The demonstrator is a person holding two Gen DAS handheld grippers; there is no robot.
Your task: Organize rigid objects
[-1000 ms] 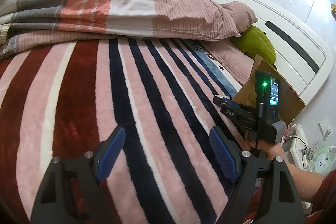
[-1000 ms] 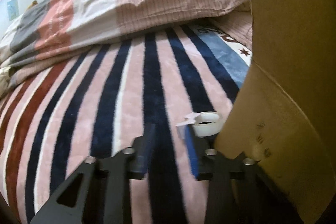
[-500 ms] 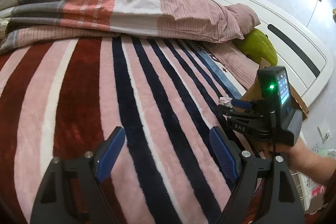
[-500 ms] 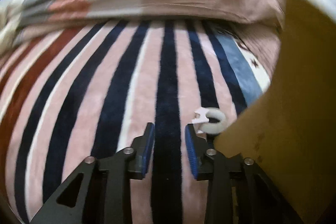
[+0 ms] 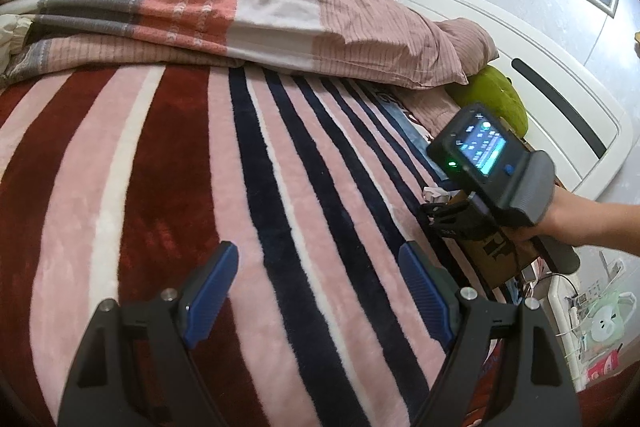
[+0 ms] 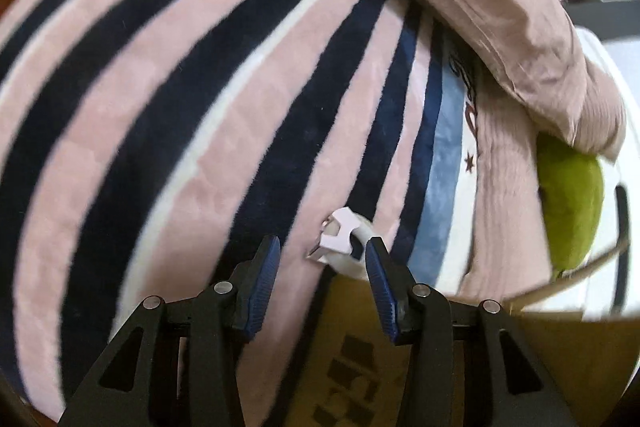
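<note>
A white tape roll with a plastic dispenser tab [image 6: 342, 241] lies on the striped blanket [image 6: 160, 99] against the edge of a brown cardboard box [image 6: 352, 355]. My right gripper [image 6: 320, 249] is open, its blue pads on either side of the roll, just above it. In the left wrist view the right gripper [image 5: 434, 213] appears at the right, tilted down over the box [image 5: 500, 251], with a bit of the white roll [image 5: 434, 193] showing. My left gripper [image 5: 316, 267] is open and empty above the blanket [image 5: 160, 187].
A folded quilt and pink duvet [image 5: 240, 11] lie across the back of the bed. A green pillow [image 5: 500, 95] rests against the white headboard [image 5: 560, 99]. A nightstand with clutter [image 5: 592, 327] stands beyond the bed's right edge.
My right gripper has opened wider, tilted downward and swung right, so the tape roll now sits between its pads. The left gripper has drifted a little and stays open.
</note>
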